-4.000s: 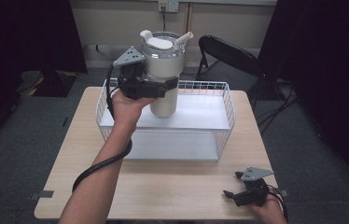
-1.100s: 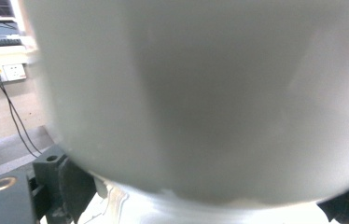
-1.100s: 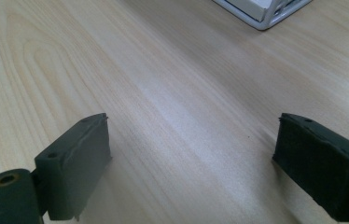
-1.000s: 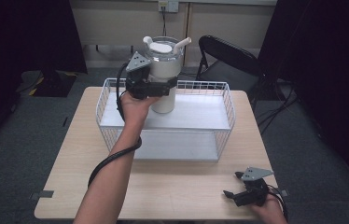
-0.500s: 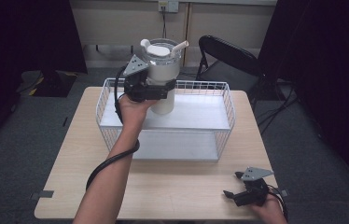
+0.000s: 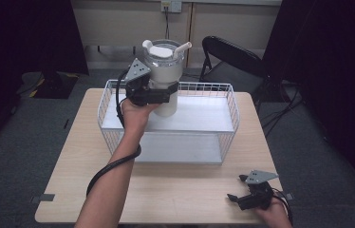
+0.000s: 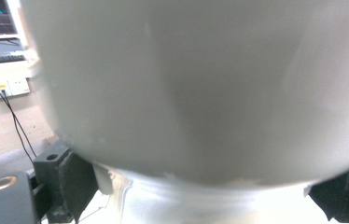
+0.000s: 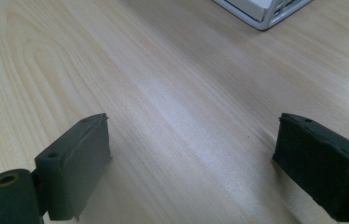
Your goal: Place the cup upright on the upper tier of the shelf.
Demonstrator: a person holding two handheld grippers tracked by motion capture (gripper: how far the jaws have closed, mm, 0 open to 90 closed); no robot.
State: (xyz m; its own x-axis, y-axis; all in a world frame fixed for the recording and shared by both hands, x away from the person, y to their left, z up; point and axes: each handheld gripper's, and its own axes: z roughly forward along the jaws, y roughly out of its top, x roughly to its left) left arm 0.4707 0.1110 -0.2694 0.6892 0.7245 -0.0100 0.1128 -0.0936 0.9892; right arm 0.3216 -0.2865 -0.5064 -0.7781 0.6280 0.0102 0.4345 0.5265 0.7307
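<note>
The left gripper (image 6: 159, 95) holds a big white cup (image 6: 165, 78) tight around its middle. The cup stands upright over the back left part of the wire basket (image 6: 230, 107). The right gripper (image 6: 236, 199) rests on the table (image 6: 185, 190) near the front right corner, jaws wide apart, holding nothing.

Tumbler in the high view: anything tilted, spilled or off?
Nothing stands out. The white tumbler looks upright in the left tool, above the wire basket; its lid and straw are in place, with no spill visible. The right tool rests open on the table.
</note>
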